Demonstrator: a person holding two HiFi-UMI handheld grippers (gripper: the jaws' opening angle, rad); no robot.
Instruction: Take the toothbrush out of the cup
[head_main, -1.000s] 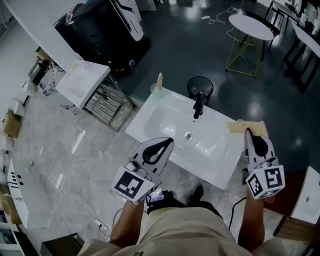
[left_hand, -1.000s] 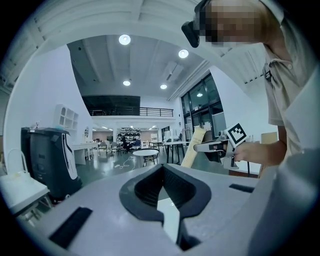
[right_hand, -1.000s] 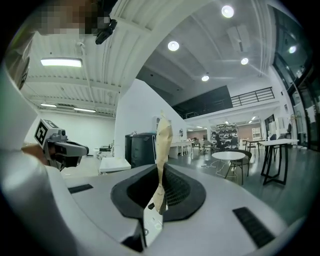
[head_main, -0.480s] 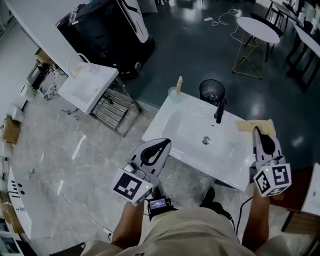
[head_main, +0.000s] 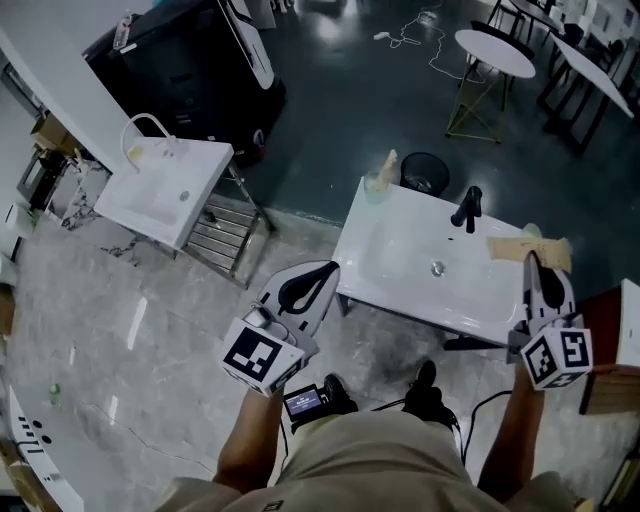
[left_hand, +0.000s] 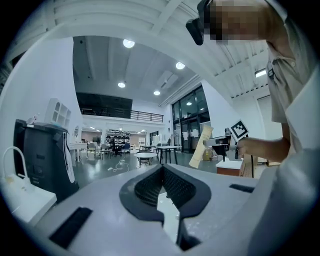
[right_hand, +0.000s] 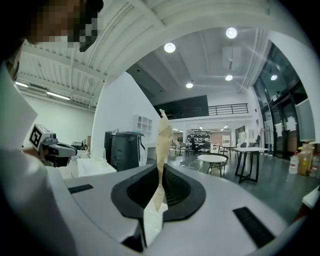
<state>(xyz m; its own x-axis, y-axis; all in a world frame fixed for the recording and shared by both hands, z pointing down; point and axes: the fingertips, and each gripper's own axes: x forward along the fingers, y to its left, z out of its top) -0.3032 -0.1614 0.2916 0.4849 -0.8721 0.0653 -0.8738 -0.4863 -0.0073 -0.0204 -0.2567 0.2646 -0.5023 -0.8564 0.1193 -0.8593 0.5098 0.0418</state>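
Head view | left gripper level, fingers together | right gripper pinching cloth

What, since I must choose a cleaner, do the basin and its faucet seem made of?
Basin: glazed white ceramic, perhaps cast resin; smooth, glossy, with soft highlights. Faucet: likely metal with a matte black coating; uniformly dark, hardly any shine, too small to be sure.

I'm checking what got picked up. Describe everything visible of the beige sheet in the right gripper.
The beige sheet looks thin, like paper or cloth, and crumpled. It stands upright as a narrow strip, its lower edge pinched by the right gripper, whose jaws are shut on it. Seen from above, it is by the white basin's right end.
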